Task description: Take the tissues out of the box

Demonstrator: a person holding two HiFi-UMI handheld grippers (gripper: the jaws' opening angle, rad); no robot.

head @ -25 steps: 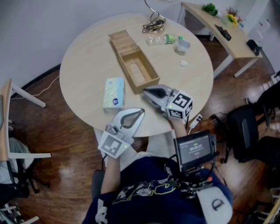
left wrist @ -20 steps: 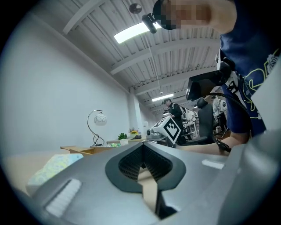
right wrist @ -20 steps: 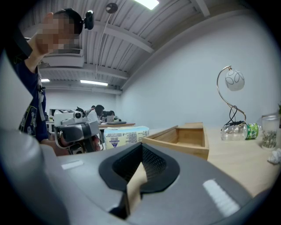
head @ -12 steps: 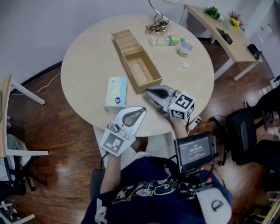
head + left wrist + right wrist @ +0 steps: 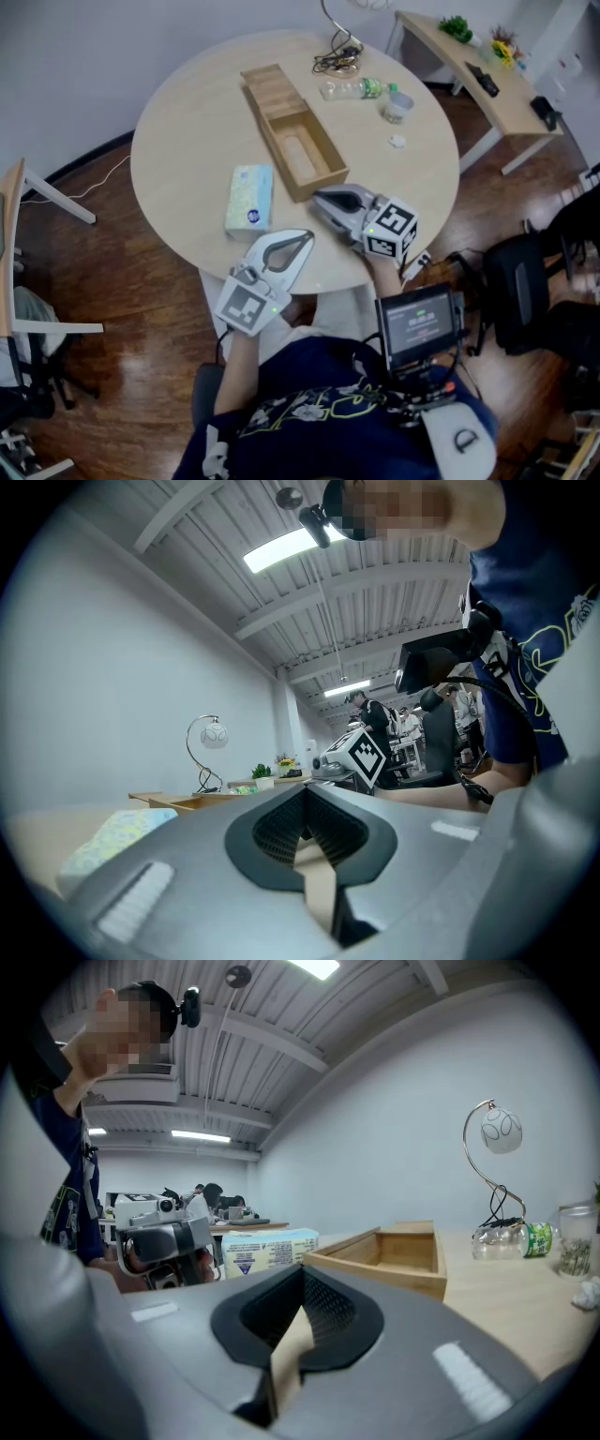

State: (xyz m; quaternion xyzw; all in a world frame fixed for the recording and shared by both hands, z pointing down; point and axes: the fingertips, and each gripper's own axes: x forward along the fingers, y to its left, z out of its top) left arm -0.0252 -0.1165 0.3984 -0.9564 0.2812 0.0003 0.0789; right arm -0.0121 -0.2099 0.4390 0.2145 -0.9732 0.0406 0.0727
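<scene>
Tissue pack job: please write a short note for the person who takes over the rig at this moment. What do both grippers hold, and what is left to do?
Left gripper: shut, empty, at the near edge of the table.
Right gripper: shut, empty, just in front of the near end of the wooden box.
Tissue pack: flat on the table, left of the box and apart from it.
Done: the tissues are out, and the open compartment looks empty.
Left: apparently nothing.
</scene>
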